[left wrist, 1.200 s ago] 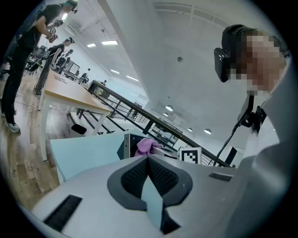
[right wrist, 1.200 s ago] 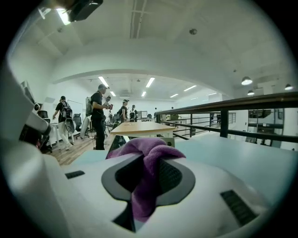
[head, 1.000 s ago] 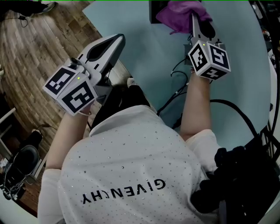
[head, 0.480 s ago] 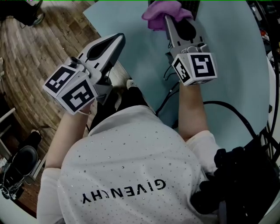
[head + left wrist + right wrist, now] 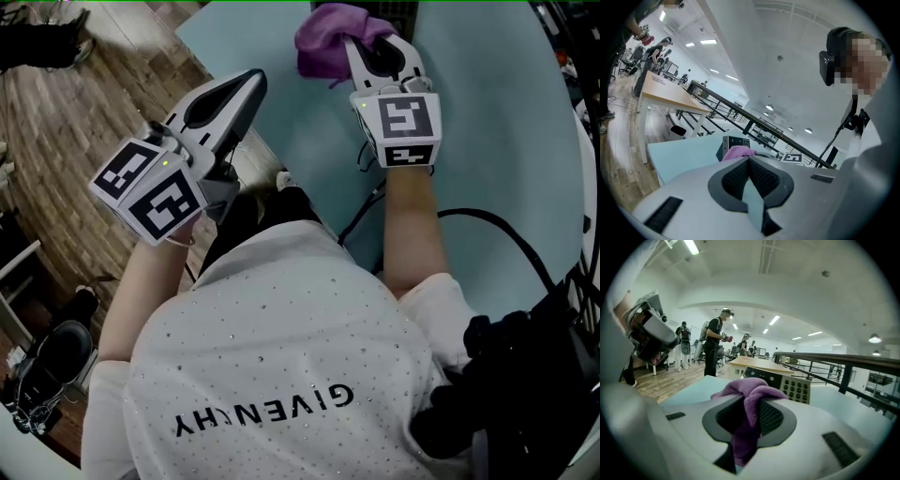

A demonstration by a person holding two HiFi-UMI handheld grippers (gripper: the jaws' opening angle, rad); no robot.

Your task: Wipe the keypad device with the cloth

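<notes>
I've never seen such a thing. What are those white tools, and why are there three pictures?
No robot here: a person holds a two-jaw gripper in each hand. One picture comes from a camera on the person's head, looking down; the other two from cameras riding on the grippers. The right gripper is shut on a purple cloth, near the keypad device on the pale blue table. The left gripper is shut and empty, near the table's edge.
</notes>
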